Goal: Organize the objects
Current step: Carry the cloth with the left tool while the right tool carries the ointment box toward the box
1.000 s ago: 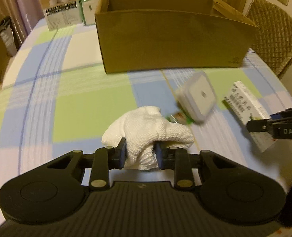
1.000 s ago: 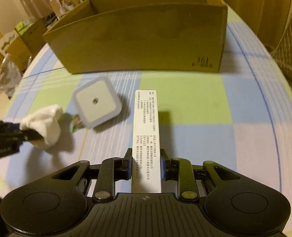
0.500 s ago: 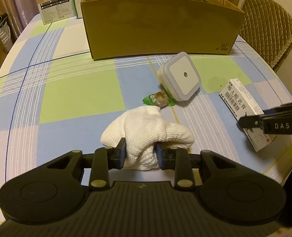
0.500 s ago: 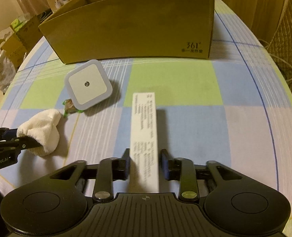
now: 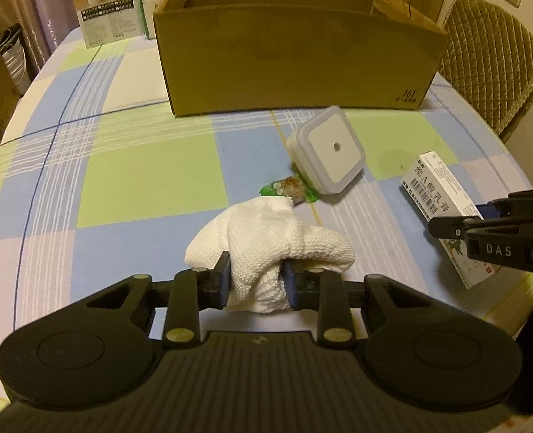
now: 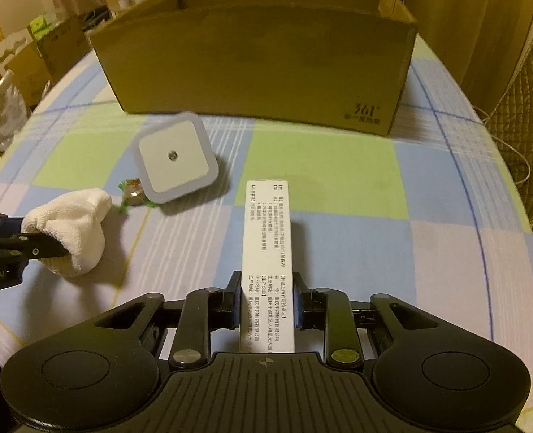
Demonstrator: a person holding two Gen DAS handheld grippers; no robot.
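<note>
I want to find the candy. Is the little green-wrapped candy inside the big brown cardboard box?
No, the green-wrapped candy lies on the checked tablecloth, tucked beside the square white night light, in front of the brown cardboard box.

Dim warm indoor light; soft shadows; fisheye bending edges; slight motion blur.

A crumpled white cloth [image 5: 270, 249], knobbly in weave, is bunched at 6 o'clock in the left wrist view. At its 1 o'clock, touching its far edge, lies a small green-wrapped candy [image 5: 287, 188]. A square white night light [image 5: 327, 154] with a central sensor dot sits tilted on the candy's far end. At 3 o'clock, a long white medicine box [image 5: 443, 205] printed with black text and a barcode. At 12 o'clock stands an open brown cardboard box [image 5: 295, 61].
</note>
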